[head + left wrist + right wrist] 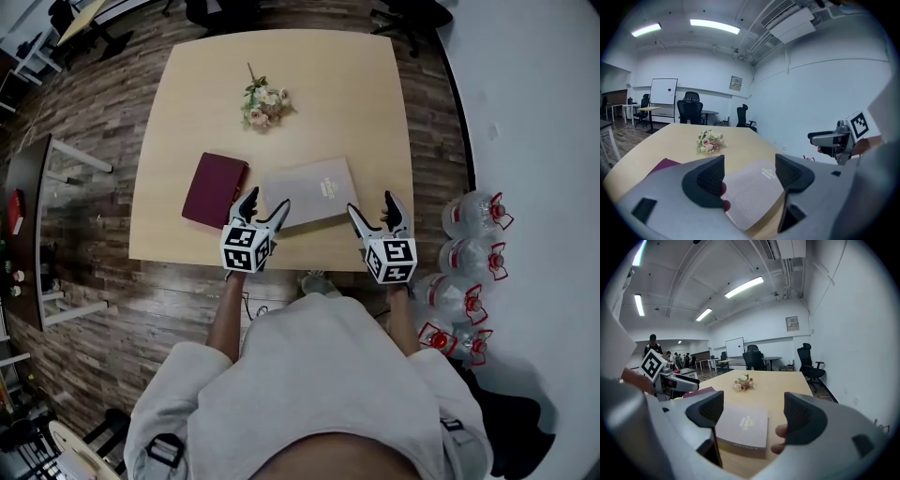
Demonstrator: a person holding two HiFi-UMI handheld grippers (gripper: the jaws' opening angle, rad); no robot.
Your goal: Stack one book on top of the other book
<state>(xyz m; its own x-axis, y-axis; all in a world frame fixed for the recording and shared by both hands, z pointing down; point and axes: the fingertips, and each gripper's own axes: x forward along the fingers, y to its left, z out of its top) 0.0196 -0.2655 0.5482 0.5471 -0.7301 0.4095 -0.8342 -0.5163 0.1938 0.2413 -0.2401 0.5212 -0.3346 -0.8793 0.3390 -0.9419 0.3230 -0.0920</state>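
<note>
Two books lie flat, side by side, near the front edge of the table point(366, 103): a maroon book point(215, 190) at the left and a grey-brown book point(310, 192) just beside it. Neither is gripped. The left gripper point(266, 201) and the right gripper point(375, 206) are held at the grey-brown book's near corners, both with jaws spread and nothing pinched. The approach is judged to be in hand. Next, one book must be clamped by its edge, lifted and laid squarely on the other.
</note>
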